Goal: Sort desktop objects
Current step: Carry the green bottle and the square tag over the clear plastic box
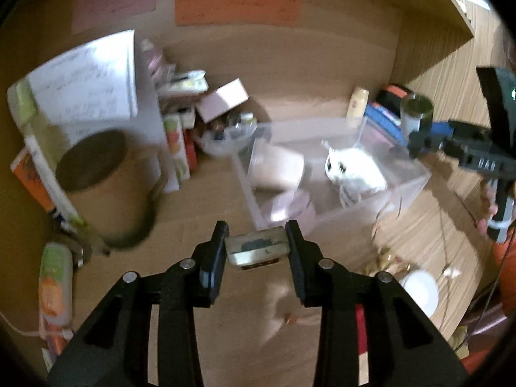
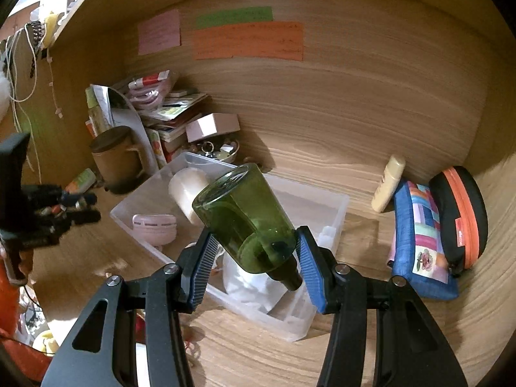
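My left gripper point(image 1: 255, 242) is shut on a small grey-white block point(image 1: 256, 249) and holds it above the desk, just in front of the clear plastic bin point(image 1: 416, 180). My right gripper point(image 2: 254, 248) is shut on a green transparent bottle point(image 2: 245, 219), held tilted with its base pointing away, over the bin point(image 2: 338, 206). In the left wrist view the right gripper point(image 1: 416, 142) shows at the right with the bottle point(image 1: 416, 113). The bin holds a white plush toy point(image 1: 351, 167), a cream cylinder point(image 2: 188, 187) and a pink case point(image 2: 154, 225).
A brown lidded mug point(image 1: 96, 174), stacked books and papers point(image 1: 80, 90), a pink box point(image 1: 222, 100) and a bowl of trinkets point(image 2: 216, 150) crowd the back left. A cream tube point(image 2: 388, 187), a patchwork pouch point(image 2: 422, 242) and a black-orange case point(image 2: 461, 213) stand at the right.
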`<state>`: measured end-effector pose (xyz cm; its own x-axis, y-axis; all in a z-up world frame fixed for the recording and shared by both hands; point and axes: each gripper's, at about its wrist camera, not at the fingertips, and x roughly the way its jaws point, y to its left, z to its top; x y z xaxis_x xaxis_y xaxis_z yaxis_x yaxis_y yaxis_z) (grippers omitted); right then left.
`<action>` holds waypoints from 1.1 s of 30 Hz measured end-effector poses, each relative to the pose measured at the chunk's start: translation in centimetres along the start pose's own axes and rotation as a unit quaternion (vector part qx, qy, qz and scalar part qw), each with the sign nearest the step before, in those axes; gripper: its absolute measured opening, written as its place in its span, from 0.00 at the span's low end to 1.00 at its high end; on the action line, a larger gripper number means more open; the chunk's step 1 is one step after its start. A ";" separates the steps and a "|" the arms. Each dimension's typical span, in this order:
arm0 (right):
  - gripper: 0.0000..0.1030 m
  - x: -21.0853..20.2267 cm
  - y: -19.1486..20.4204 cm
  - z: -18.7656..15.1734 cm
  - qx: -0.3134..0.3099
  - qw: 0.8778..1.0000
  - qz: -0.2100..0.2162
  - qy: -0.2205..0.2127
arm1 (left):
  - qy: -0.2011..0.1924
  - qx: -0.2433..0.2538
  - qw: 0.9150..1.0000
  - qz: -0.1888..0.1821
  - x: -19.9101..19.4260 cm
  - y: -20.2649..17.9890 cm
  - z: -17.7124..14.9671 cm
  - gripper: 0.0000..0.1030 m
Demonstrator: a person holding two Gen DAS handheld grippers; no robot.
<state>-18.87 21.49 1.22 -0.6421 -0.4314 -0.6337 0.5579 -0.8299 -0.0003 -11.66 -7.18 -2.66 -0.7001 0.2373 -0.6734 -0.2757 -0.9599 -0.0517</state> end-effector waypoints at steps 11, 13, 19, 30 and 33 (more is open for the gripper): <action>0.45 3.7 -1.5 -0.3 0.001 0.999 0.020 0.030 | 0.004 0.019 0.999 -0.047 3.9 -3.0 4.8 0.34; 0.45 4.5 -1.7 -0.5 0.003 0.999 0.025 0.038 | 0.012 0.024 0.998 -0.054 5.0 -3.8 5.2 0.34; 0.45 6.2 -1.4 -1.1 -0.007 0.998 0.041 0.049 | 0.035 0.035 0.997 -0.067 7.7 -5.3 5.8 0.34; 0.46 6.6 -1.5 -1.7 -0.021 0.997 0.061 0.045 | 0.061 0.041 0.995 -0.072 10.9 -6.7 5.9 0.34; 0.46 6.7 -1.3 -1.8 -0.027 0.997 0.060 0.042 | 0.066 0.044 0.994 -0.069 11.4 -7.0 5.8 0.34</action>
<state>-22.94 20.33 -4.35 -0.5236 -0.4931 -0.6948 0.6573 -0.7526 0.0387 -21.59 3.08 -5.71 -0.5610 0.3394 -0.7550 -0.4237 -0.9013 -0.0903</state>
